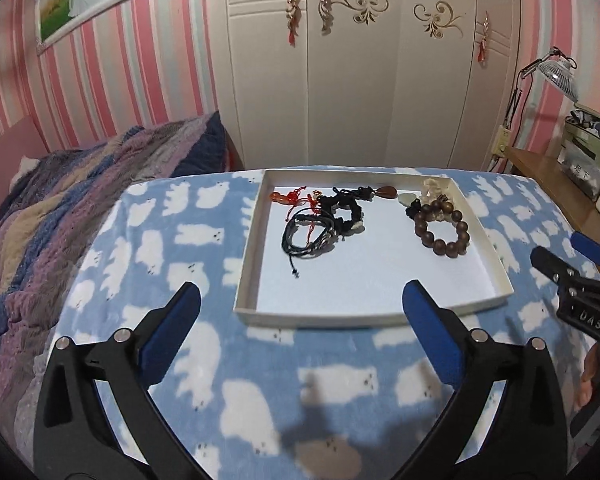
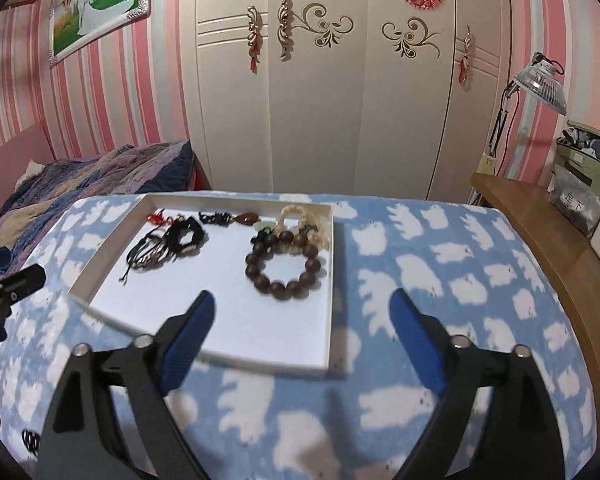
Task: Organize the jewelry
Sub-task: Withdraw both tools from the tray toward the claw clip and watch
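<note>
A shallow white tray point(image 1: 252, 264) point(image 2: 328, 320) lies on a blue blanket with white bears. In it lie a brown wooden bead bracelet point(image 1: 444, 226) point(image 2: 284, 264), black cord bracelets point(image 1: 308, 234) point(image 2: 150, 254), a black braided band point(image 1: 350, 210) point(image 2: 188, 236), a red knotted cord charm point(image 1: 290, 197) point(image 2: 160, 218), a brown pendant point(image 1: 386, 191) point(image 2: 246, 219) and a cream bead bracelet point(image 1: 434, 188) point(image 2: 296, 216). My left gripper point(image 1: 302, 300) is open and empty, just short of the tray's near edge. My right gripper point(image 2: 302, 312) is open and empty above the tray's near right corner. A small dark bracelet point(image 2: 30, 438) lies at the lower left edge.
A bed with a striped quilt point(image 1: 80, 200) is at the left. A white wardrobe point(image 1: 352, 80) stands behind. A wooden side table point(image 2: 540, 220) with boxes and a lamp point(image 2: 540, 80) is at the right. The right gripper shows in the left wrist view point(image 1: 580, 272).
</note>
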Available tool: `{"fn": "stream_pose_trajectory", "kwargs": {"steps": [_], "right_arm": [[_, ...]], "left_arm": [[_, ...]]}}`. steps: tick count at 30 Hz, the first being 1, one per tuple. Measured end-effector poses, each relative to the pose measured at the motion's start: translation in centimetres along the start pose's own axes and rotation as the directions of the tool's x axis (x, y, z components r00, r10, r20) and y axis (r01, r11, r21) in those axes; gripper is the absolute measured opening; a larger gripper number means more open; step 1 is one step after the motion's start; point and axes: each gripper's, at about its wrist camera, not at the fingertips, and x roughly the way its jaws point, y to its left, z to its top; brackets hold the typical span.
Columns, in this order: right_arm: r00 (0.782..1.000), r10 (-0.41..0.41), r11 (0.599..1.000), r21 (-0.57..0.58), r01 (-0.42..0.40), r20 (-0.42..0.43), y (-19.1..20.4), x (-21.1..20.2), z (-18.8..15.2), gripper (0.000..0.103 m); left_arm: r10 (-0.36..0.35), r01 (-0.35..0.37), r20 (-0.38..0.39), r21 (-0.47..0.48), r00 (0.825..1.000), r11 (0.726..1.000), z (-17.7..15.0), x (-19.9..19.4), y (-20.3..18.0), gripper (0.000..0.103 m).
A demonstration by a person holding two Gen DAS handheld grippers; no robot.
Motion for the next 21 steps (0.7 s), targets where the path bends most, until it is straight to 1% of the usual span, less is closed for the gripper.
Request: {"fn": "stream_pose_trajectory", "kwargs": {"steps": [5, 7, 10, 11, 13, 16, 19, 21], "right_arm": [[0.999, -0.016, 1.0, 0.007, 0.016, 0.03, -0.5, -2.6, -1.8, 0.094], [0.999, -0.02, 1.0, 0.009, 0.019, 0.038, -0.7, -3.4, -2.5, 0.095], [0.999, -0.02, 1.0, 0.012, 0.02, 0.035, -1.1, -4.5, -4.8, 0.095], [0.999, -0.016, 1.0, 0.017, 0.016, 0.028, -1.2, -4.7, -5.6, 0.095], [1.0, -0.001, 1.0, 0.022, 0.001, 0.013, -1.4, -4.9, -7.3, 0.095], [1.0, 0.002, 1.0, 0.02, -0.002, 0.008, -1.4, -5.2, -9.4, 0.095], [1.0, -0.01, 1.0, 0.01, 0.01, 0.015, -1.2, -5.8, -11.6, 0.095], [1.0, 0.011, 1.0, 0.009, -0.011, -0.008, -1.1, -5.9, -13.0, 0.095]], "left_arm": [[0.01, -0.01, 0.041, 0.01, 0.999, 1.0, -1.8, -2.9, -0.4, 0.1], [0.017, -0.018, 0.071, 0.016, 0.997, 1.0, -2.8, -4.1, -0.6, 0.1], [0.046, -0.048, 0.108, 0.014, 0.993, 0.999, -4.5, -5.4, -0.6, 0.1], [0.046, -0.047, 0.105, 0.01, 0.993, 0.999, -5.3, -5.6, -0.6, 0.1], [0.013, -0.013, 0.087, -0.002, 0.996, 1.0, -6.8, -5.9, -0.3, 0.1], [-0.01, 0.012, 0.065, -0.038, 0.998, 0.999, -8.8, -6.0, 0.2, 0.1], [-0.004, 0.007, 0.066, -0.057, 0.998, 0.998, -11.1, -6.4, 0.4, 0.1], [-0.002, 0.007, 0.07, -0.072, 0.998, 0.997, -12.5, -6.8, 0.6, 0.1]]}}
